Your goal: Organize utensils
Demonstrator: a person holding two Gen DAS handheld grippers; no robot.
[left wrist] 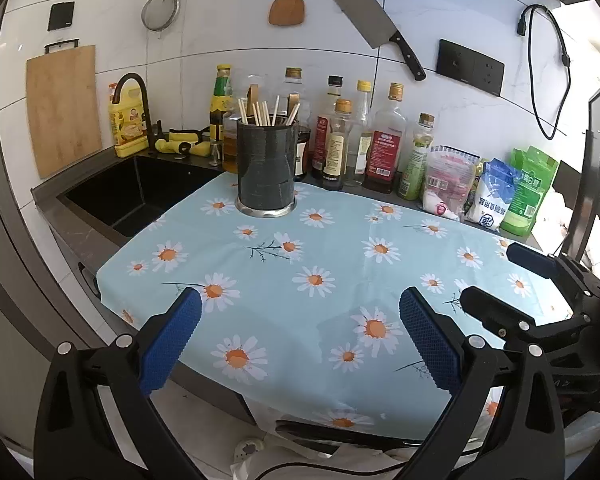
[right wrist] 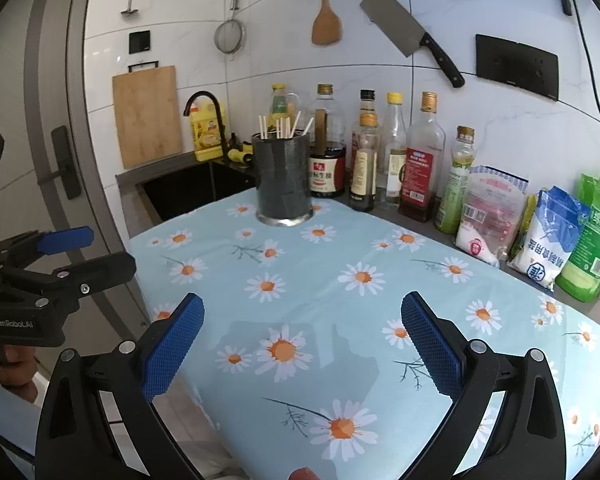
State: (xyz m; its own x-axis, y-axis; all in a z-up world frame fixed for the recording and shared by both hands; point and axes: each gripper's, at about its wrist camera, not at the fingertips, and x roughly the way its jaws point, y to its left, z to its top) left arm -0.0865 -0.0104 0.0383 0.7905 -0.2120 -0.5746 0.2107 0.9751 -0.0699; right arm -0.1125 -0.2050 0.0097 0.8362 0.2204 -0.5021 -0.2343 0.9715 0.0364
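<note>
Both grippers' jaws gape, empty; beyond, chopsticks (left wrist: pixel 265 112) stand upright in dark holder (left wrist: pixel 266 170).

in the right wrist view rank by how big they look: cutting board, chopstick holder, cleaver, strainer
1. cutting board
2. chopstick holder
3. cleaver, close to the holder, and nearness is unsure
4. strainer
</note>
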